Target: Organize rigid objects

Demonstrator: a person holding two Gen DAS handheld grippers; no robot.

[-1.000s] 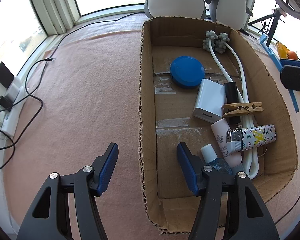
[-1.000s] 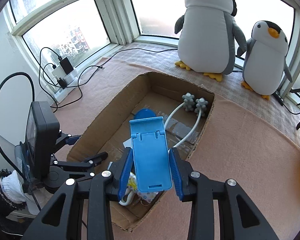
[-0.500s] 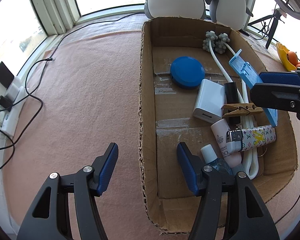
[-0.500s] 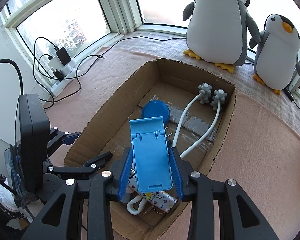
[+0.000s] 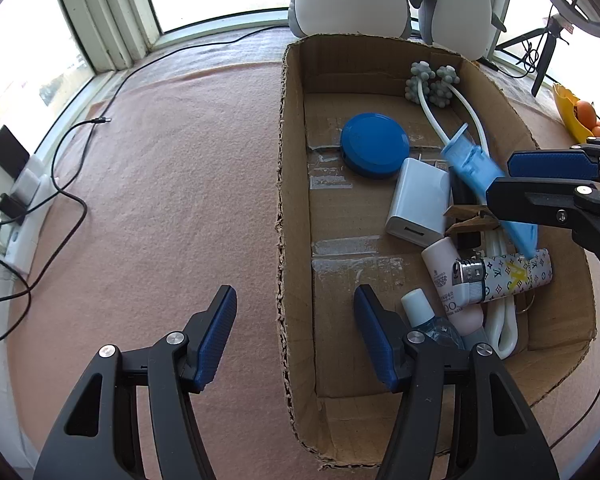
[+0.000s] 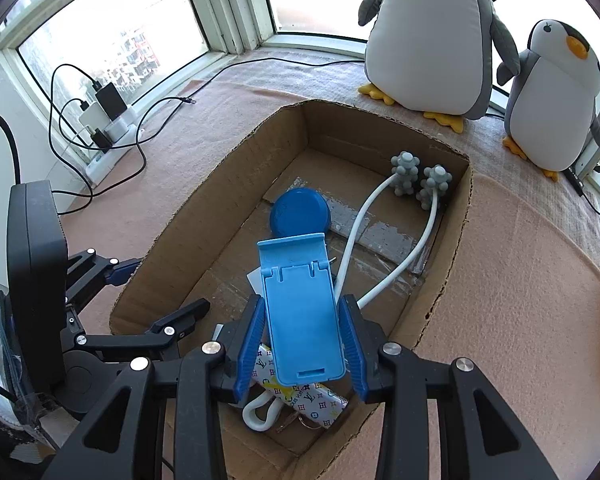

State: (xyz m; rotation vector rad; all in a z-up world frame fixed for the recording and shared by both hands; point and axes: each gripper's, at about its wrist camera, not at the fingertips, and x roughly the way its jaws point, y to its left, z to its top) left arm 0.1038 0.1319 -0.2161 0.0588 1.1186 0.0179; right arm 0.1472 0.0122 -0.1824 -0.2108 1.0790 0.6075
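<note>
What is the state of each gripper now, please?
Left gripper: holds nothing, jaws astride the cardboard box wall.
Right gripper: shut on the blue phone stand.

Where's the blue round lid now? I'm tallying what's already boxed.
The blue round lid lies flat on the cardboard box floor, toward its far end, beside the white charger.

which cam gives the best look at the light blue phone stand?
Right wrist view. The phone stand fills the middle of the frame with its flat face toward the camera, held between the pads of the right hand-held gripper above the cardboard box. The left wrist view shows the stand only edge-on, partly hidden behind the gripper.
</note>
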